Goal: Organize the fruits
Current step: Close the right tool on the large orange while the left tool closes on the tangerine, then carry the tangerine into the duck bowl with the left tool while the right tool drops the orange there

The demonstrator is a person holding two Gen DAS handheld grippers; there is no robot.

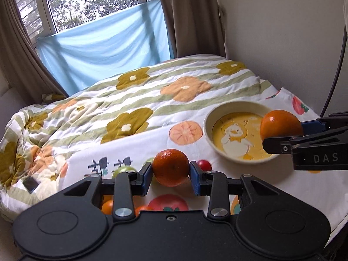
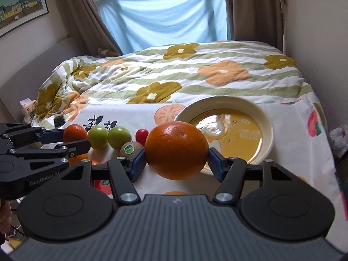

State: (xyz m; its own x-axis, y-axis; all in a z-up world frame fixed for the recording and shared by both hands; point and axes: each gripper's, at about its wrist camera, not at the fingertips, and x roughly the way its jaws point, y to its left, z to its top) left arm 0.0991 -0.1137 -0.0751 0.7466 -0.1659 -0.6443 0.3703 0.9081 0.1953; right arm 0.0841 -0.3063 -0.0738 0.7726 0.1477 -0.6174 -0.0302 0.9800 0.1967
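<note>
- In the right wrist view, a framed picture (image 2: pixel 20 5) of houses hangs on the wall at the upper left of the frame.
- Below it, a small dark phone (image 2: pixel 59 121) lies on the flowered blanket (image 2: pixel 195 74) of the bed.
- At the left edge of that view, the left gripper (image 2: pixel 75 140) comes in from the side. Its fingers are squeezed on a small orange (image 2: pixel 74 133).
- In the left wrist view, the same left gripper (image 1: pixel 170 170) sits at the bottom middle, and the small orange (image 1: pixel 170 167) is pinched between its two blue pads, lifted above the fruit cloth (image 1: pixel 134 143).
- Just right of the left gripper in the right wrist view, two green fruits (image 2: pixel 108 137) sit side by side on the cloth.
- A brown kiwi (image 2: pixel 130 148) with a green sticker sits in front of them, and a small red fruit (image 2: pixel 141 136) sits just behind it.
- In the middle of that view, the right gripper (image 2: pixel 176 163) has its fingers closed on a big orange (image 2: pixel 176 150), one pad on each side.
- To the right, the cream bowl (image 2: pixel 264 117) with a yellow inside stands on the cloth, just behind the big orange.
- In the left wrist view, the right gripper (image 1: pixel 282 133) comes in from the right edge and holds the big orange (image 1: pixel 280 125) over the right rim of the bowl (image 1: pixel 208 121), which has a duck drawn inside.
</note>
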